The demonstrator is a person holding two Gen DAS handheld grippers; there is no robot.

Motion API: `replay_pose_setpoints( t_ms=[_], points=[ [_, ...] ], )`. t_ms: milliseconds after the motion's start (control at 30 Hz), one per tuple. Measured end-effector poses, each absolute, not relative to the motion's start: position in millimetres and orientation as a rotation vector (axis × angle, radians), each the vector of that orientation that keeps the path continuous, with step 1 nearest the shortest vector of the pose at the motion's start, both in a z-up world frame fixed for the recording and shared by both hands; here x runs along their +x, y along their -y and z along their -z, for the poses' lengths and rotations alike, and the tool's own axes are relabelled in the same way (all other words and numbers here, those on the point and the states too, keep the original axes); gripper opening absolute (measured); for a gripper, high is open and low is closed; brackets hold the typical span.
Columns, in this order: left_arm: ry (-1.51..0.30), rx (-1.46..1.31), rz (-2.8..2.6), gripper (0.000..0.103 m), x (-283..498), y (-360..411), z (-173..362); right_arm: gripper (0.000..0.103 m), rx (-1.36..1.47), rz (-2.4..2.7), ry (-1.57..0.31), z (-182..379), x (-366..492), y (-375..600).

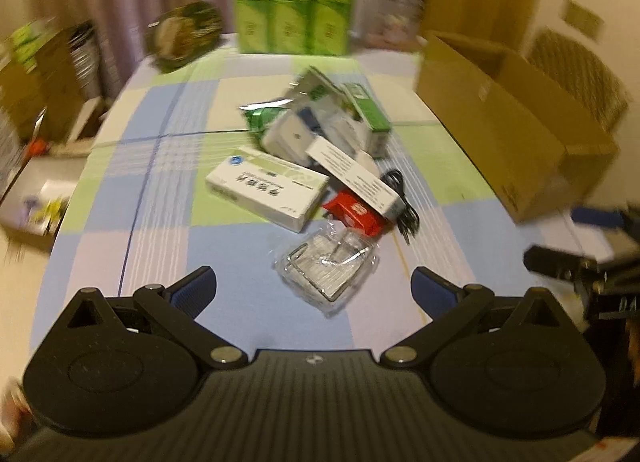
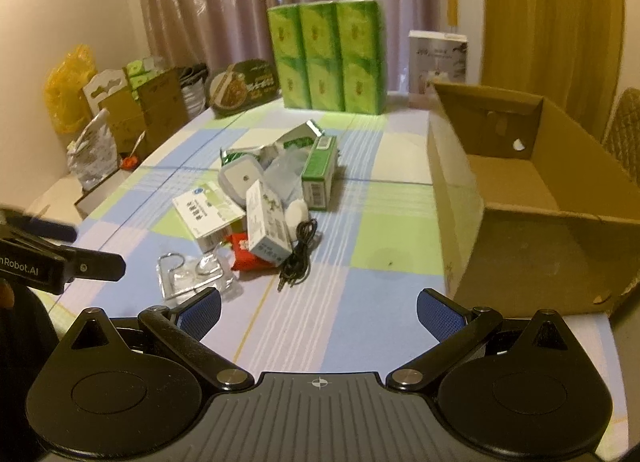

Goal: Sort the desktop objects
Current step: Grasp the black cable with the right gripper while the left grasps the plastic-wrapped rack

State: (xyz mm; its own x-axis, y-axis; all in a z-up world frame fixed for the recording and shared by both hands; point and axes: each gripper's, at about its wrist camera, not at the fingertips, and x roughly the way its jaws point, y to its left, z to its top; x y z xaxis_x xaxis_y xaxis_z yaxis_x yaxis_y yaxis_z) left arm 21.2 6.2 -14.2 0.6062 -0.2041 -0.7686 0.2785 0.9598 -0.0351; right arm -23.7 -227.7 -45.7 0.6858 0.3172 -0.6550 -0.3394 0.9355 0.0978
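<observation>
A pile of small items lies mid-table: a white medicine box (image 1: 266,192) (image 2: 208,212), a long white box (image 1: 354,178) (image 2: 267,228), a red packet (image 1: 354,214) (image 2: 244,256), a black cable (image 1: 404,206) (image 2: 298,258), a green carton (image 1: 370,112) (image 2: 320,172), a grey-white case (image 2: 240,178) and a clear bag with metal hooks (image 1: 326,270) (image 2: 192,276). My left gripper (image 1: 314,292) is open just short of the clear bag, nothing between its fingers. My right gripper (image 2: 318,314) is open too, over bare cloth in front of the pile.
An open cardboard box (image 2: 516,198) (image 1: 500,130) stands at the right of the checked tablecloth (image 2: 360,230). A green tissue multipack (image 2: 328,58), a white box (image 2: 438,62) and a round food tray (image 2: 240,86) line the far edge. Boxes and bags crowd the left.
</observation>
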Motion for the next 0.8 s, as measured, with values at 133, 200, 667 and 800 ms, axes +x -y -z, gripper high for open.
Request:
replay_pose_setpoints(
  t_ms=[133, 200, 667, 800],
  points=[
    [-0.901, 0.228, 0.393, 0.102, 36.8, 0.3, 20.4, 0.101, -0.064, -0.41, -0.752, 53.1, -14.6, 219.0],
    [-0.923, 0.286, 0.442, 0.102, 44.4, 4.2, 27.1, 0.101, -0.081, -0.421, -0.761, 57.5, -9.7, 214.4],
    [-0.954, 0.553, 0.674, 0.087, 87.2, 21.2, 74.1, 0.101, -0.176, -0.52, -0.82, 93.2, 31.2, 191.9],
    [-0.951, 0.596, 0.702, 0.084, 93.2, 26.0, 87.5, 0.101, -0.203, -0.538, -0.826, 101.8, 41.8, 183.4]
  ],
)
